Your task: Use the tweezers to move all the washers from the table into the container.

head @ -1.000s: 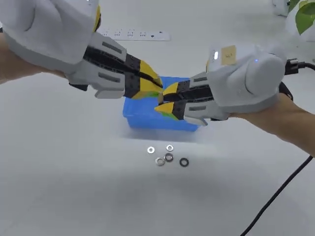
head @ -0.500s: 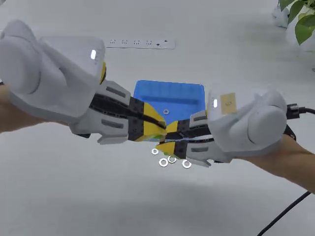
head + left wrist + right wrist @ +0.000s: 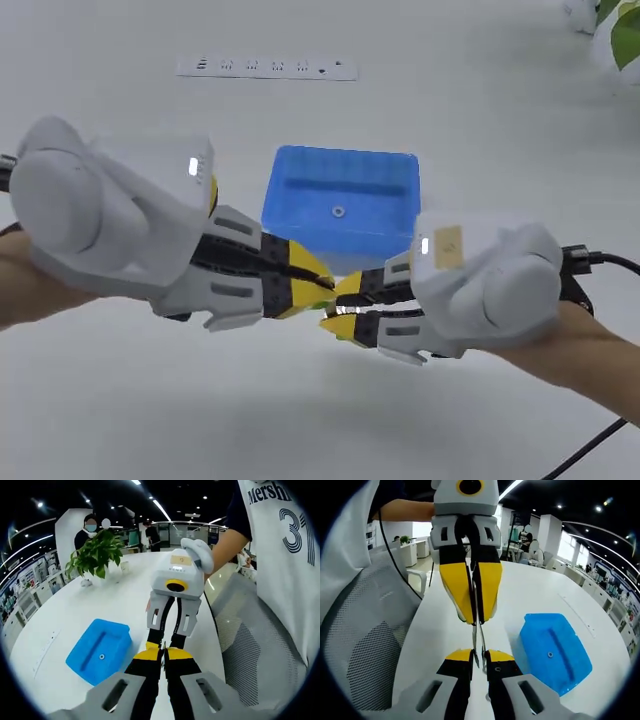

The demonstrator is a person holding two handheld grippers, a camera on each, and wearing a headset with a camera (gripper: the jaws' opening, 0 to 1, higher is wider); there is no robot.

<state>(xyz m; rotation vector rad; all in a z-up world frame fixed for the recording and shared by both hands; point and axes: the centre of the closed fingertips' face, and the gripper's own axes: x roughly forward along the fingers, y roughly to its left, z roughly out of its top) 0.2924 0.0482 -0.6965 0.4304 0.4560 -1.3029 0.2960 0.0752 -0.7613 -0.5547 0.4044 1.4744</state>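
Observation:
The blue container (image 3: 345, 190) stands on the white table with one washer (image 3: 338, 211) lying in it. In front of it my two grippers meet tip to tip. The left gripper (image 3: 322, 287) comes from the left and the right gripper (image 3: 330, 318) from the right. Thin silver tweezers (image 3: 477, 635) run from between the left gripper's yellow fingertips (image 3: 490, 590) down into the right gripper (image 3: 479, 659). Both pairs of jaws look shut on them. In the left gripper view the tweezers (image 3: 163, 649) sit between its jaws (image 3: 163, 656), with the container (image 3: 100, 647) to the left. The grippers hide the loose washers.
A white power strip (image 3: 268, 68) lies at the table's far edge. Plant leaves (image 3: 622, 30) show at the far right, and a black cable (image 3: 605, 262) trails from the right gripper. A mesh chair (image 3: 365, 650) stands beside the table.
Both grippers have come down from over the container to just in front of it, still tip to tip. They now cover the loose washers. The head view has tilted too.

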